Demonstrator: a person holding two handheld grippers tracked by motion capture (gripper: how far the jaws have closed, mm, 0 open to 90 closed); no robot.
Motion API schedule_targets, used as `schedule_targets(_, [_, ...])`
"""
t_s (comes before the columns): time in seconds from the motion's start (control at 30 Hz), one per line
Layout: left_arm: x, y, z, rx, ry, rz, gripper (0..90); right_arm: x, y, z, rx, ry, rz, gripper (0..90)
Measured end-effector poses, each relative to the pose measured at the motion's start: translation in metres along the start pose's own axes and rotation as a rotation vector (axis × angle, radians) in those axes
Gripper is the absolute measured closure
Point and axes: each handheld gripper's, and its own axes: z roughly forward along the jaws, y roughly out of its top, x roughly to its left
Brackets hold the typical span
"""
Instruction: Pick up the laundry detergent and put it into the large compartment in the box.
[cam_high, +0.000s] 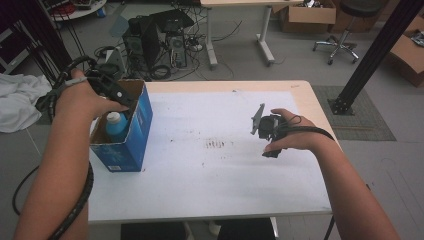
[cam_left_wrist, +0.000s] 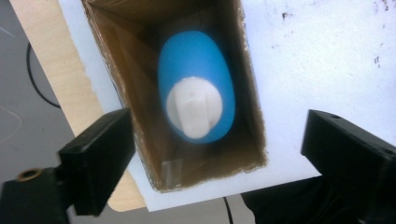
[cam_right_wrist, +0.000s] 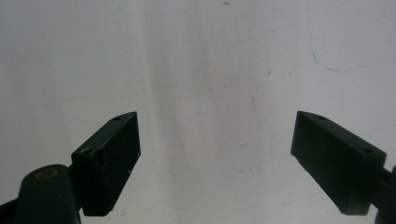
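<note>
Directly below your left gripper (cam_left_wrist: 217, 154) stands an open box (cam_left_wrist: 254, 116), and you are looking straight down into it. Its jaws are spread wide and hold nothing; one jaw hangs past the box's outer wall over the table edge, the other over the white sheet (cam_left_wrist: 327, 56) on the far side of the box. Between them, down inside the box, sits a blue bottle (cam_left_wrist: 196, 60) with a white cap (cam_left_wrist: 194, 109). The bottle is rounded and smooth, bright blue all over, and its cap is off-white with a raised ridge across the top. The picture is a little blurred, so finer marks on it cannot be read. The box's inner walls are plain brown cardboard with rough, torn-looking rims.

From the high view, your left hand (cam_high: 82, 97) holds the gripper (cam_high: 117, 95) just over the box (cam_high: 137, 130), whose outside is blue with small print low on its front. The bottle (cam_high: 116, 127) stands upright against the near wall, its cap (cam_high: 114, 118) just below the rim.

Well apart from that, your right hand (cam_high: 295, 135) holds the right gripper (cam_high: 260, 125) above the bare middle of the sheet (cam_high: 210, 170). Its jaws are also spread wide and empty, and under them lies only white surface with faint specks and a thin blue pen line (cam_right_wrist: 322, 60) ahead of its right jaw.
</note>
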Motion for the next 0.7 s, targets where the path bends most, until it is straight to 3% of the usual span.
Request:
schedule_targets(0.3, [-0.011,0.004,-0.005,0.017,-0.001,0.053,1.0,0.000,-0.003,-0.001,0.003,0.007,0.005,15.9])
schedule_targets(0.5, [-0.022,0.009,-0.008,0.018,-0.017,0.132,0.1,-0.001,-0.003,-0.001,0.001,0.012,0.001,15.9])
schedule_targets(0.6, [-0.029,0.012,-0.007,0.054,-0.001,0.166,0.1,-0.001,-0.003,-0.001,0.009,0.017,0.003,15.9])
schedule_targets(0.7, [-0.036,0.015,-0.007,0.043,0.002,0.207,0.1,-0.001,-0.003,-0.002,0.001,0.025,-0.006,15.9])
